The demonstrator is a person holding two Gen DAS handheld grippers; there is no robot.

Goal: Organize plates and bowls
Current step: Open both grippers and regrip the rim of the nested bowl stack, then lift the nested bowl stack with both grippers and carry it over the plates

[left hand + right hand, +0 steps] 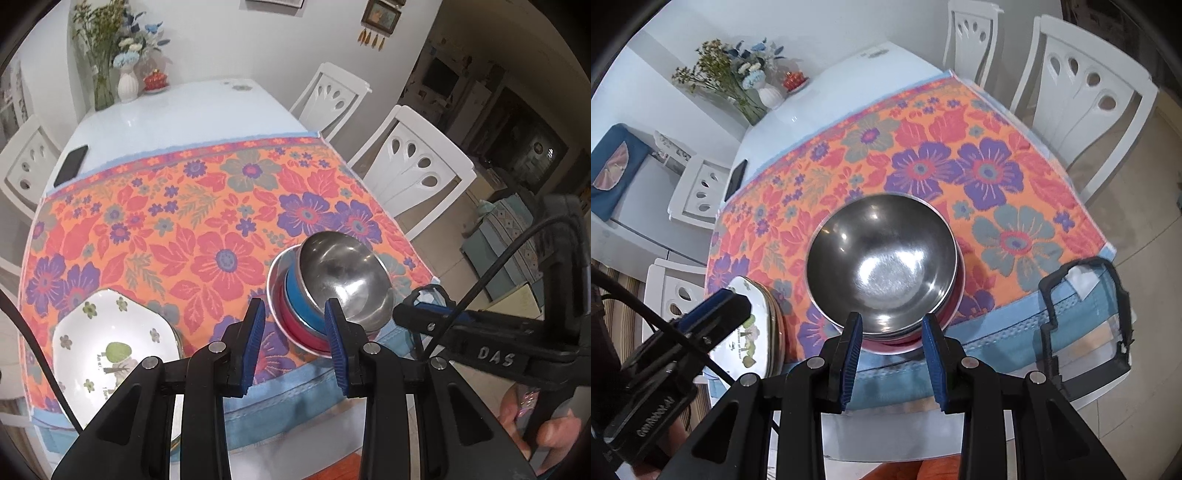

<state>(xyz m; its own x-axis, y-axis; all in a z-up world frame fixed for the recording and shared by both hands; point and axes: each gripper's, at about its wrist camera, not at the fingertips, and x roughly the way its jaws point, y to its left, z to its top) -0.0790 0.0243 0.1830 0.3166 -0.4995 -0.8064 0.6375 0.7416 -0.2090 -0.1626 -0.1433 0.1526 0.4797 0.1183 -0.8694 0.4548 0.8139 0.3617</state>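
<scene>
Your right tongs (pixel 891 325) hang with blue pads parted and empty just before the shiny steel bowl (pixel 882 258), stacked on a red-sided bowl (pixel 905 341) atop the floral-clothed bench (pixel 1015 206); white patterned plates (pixel 757 332) lie leftward.

The left hand-held gripper (pixel 295 354) is a black plastic frame whose two angled arms each carry triangular cut-outs and round silver pivot pins. Its two fingers end in flat blue pads (pixel 255 343) with fine ribbing on the faces. A thin black cable (pixel 33 354) runs past it at the left edge.

The right hand-held gripper (pixel 892 354) is built the same way: black linkage arms, silver pins, ribbed blue pads (pixel 932 360). Seen from the left wrist camera, its black body bears raised grey letters reading "DAS", a small screw and a black cable looping over it. A bare hand (pixel 546 439) grips its handle, beside a small shiny patterned patch.
</scene>
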